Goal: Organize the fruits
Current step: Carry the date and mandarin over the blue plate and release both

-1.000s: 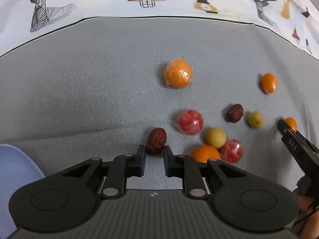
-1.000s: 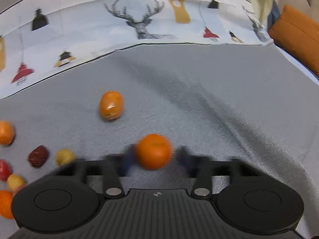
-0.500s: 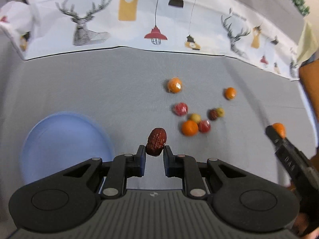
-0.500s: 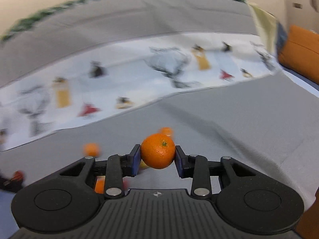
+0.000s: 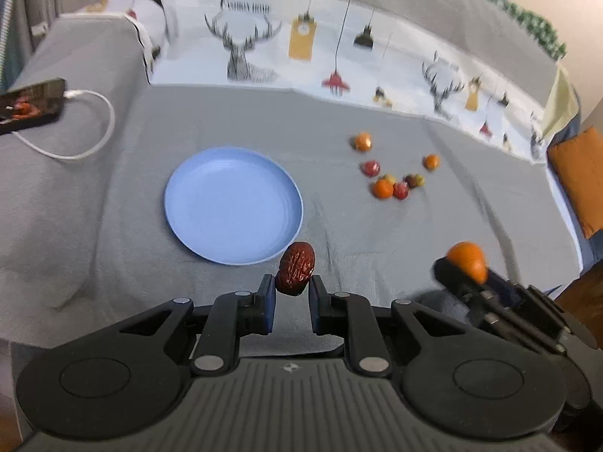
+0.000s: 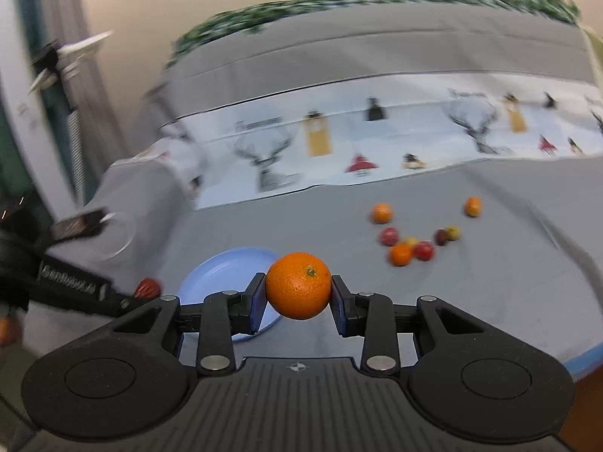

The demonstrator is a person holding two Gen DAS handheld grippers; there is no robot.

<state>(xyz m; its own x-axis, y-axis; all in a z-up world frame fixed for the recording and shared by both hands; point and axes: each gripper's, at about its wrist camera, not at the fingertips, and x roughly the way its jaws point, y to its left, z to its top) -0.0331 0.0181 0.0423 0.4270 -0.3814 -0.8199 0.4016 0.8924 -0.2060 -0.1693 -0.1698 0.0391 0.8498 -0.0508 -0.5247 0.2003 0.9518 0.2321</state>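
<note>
My left gripper [image 5: 292, 289] is shut on a wrinkled red date [image 5: 296, 267], held in the air just before the near rim of the empty blue plate [image 5: 211, 203]. My right gripper [image 6: 297, 297] is shut on an orange mandarin [image 6: 298, 285], held above the cloth to the right of the plate [image 6: 222, 271]. In the left wrist view the mandarin [image 5: 466, 258] shows at the lower right. In the right wrist view the date [image 6: 147, 287] shows at the left. Several small fruits [image 5: 392, 184] lie in a cluster on the grey cloth right of the plate, and also show in the right wrist view [image 6: 412, 245].
A phone [image 5: 30, 105] with a white charging cable [image 5: 98, 128] lies at the far left. A printed white cloth [image 5: 320, 56] runs along the back. An orange cushion [image 5: 580, 180] sits at the right edge.
Both grippers have lifted and pulled back from the fruit cluster with their fruits, so the plate has come into full view. The right gripper has swung left toward the plate.
</note>
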